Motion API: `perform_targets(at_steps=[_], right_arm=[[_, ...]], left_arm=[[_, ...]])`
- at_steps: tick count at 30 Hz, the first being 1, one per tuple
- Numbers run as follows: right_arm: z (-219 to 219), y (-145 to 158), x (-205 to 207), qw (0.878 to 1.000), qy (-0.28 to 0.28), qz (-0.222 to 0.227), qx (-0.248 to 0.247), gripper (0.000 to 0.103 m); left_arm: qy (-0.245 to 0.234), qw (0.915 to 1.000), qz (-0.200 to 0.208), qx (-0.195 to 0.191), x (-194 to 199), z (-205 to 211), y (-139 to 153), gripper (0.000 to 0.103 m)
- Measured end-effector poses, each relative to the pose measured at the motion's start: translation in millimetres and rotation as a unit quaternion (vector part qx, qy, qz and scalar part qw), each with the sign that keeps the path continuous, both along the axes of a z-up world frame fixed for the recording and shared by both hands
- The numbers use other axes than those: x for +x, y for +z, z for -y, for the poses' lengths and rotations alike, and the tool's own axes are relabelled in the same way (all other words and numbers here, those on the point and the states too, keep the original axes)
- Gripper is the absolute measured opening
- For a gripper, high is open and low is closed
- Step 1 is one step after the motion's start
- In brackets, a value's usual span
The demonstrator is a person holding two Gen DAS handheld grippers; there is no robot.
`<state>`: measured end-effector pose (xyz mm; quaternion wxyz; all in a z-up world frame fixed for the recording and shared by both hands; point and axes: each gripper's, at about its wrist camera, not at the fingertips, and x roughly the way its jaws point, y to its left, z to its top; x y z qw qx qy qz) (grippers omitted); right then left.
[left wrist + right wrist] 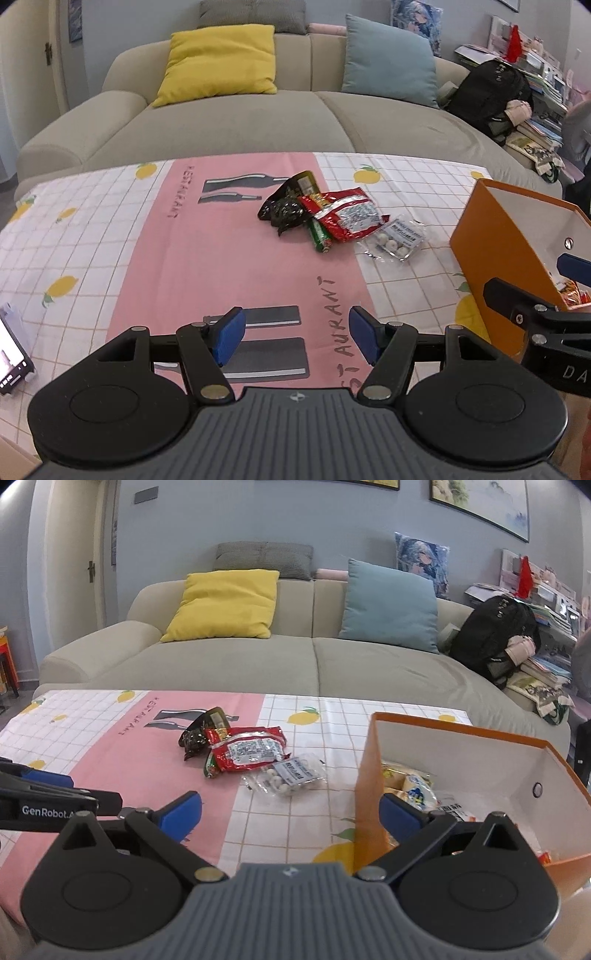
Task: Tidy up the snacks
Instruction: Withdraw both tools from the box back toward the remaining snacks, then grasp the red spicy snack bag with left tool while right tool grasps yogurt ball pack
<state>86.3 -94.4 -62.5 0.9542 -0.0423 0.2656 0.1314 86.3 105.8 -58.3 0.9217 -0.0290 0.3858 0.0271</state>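
Here the left tool (pixel 295 338) hangs over the worktop (pixel 184 258) with its jaws wide and nothing between them. Ahead of it, slightly right, lies the snack heap: a dark packet (pixel 286 206), a green stick (pixel 319 238) with its long axis running away from the tool, a red packet (pixel 345 214) lying aslant, and a clear bag of white balls (pixel 397 240). The right tool (pixel 291 818) stands wide too, straddling the near left wall of the orange box (pixel 365 775), which holds more snacks.
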Motion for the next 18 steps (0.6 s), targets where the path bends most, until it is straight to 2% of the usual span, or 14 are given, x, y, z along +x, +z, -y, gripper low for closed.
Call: perform_targets(at_steps=[5,7,9,12,18], right_arm=[[-19.3,-8.2,10.7,0.999,0.031,0.003,-0.015,0.093],[-26.4,-13.9,20.0,0.999,0.041,-0.009,-0.025,0.088],[-32.6,-19.4,30.4,0.998,0.044,-0.019,-0.036,0.081],[-35.9,-26.2,46.6,0.998,0.040,-0.034,-0.036,0.078],[-39.4,-42.0,84.0,0.997,0.022,-0.074,-0.029,0.071]], left_arm=[[0.008,0.9996,0.004,-0.027,8.4,-10.6,-2.9,0.075],[0.002,0.9995,0.003,-0.032,14.3,-11.7,-4.1,0.075],[-0.006,0.9997,0.005,-0.023,20.8,-9.4,-5.6,0.073],[-0.012,0.9999,-0.001,-0.008,33.8,-6.2,-11.5,0.070],[-0.039,0.9992,0.006,-0.007,62.1,-2.2,-16.4,0.069]])
